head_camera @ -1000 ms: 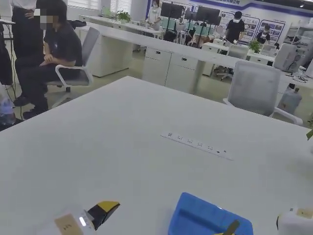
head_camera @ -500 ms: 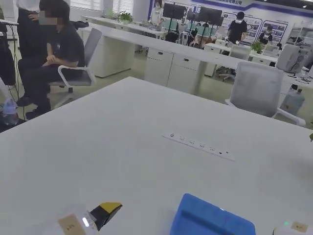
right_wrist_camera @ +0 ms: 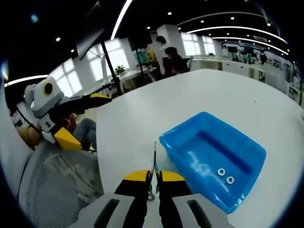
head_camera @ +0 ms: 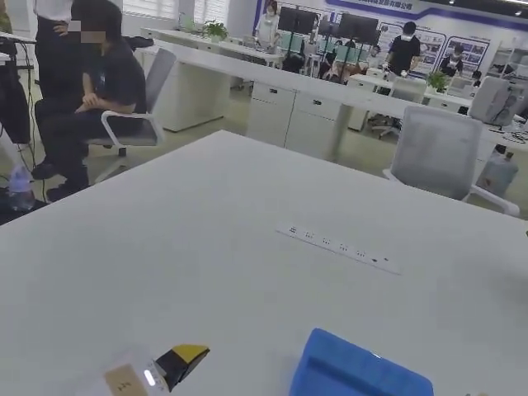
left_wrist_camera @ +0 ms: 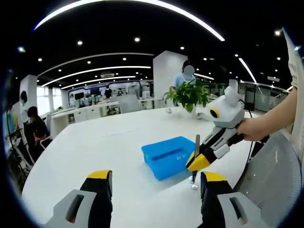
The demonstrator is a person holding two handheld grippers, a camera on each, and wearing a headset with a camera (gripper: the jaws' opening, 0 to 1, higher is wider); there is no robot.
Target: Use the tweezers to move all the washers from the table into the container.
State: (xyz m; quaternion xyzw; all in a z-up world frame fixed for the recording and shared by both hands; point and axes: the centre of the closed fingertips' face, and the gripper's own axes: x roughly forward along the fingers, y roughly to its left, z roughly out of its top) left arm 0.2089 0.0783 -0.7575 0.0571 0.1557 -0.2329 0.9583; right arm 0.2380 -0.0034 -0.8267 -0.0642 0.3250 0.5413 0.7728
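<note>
Since a second ago my right tool [right_wrist_camera: 153, 176] has pulled back toward me; it grips the tweezers [right_wrist_camera: 154, 159], tips down at a washer [left_wrist_camera: 194, 186] on the tabletop [left_wrist_camera: 95, 147] just beside the container [left_wrist_camera: 166, 171]. My left tool [left_wrist_camera: 156, 176] is spread wide and empty. A crooked pinch could flick the washer away, I think.

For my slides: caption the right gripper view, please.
Right gripper, shut on tweezers, beside blue container holding two washers.

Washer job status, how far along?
Done: two washers lie in the blue container. In hand: right gripper shut on the tweezers, tips down by a table washer. Remaining: that washer at least; left gripper open, holding nothing.
</note>
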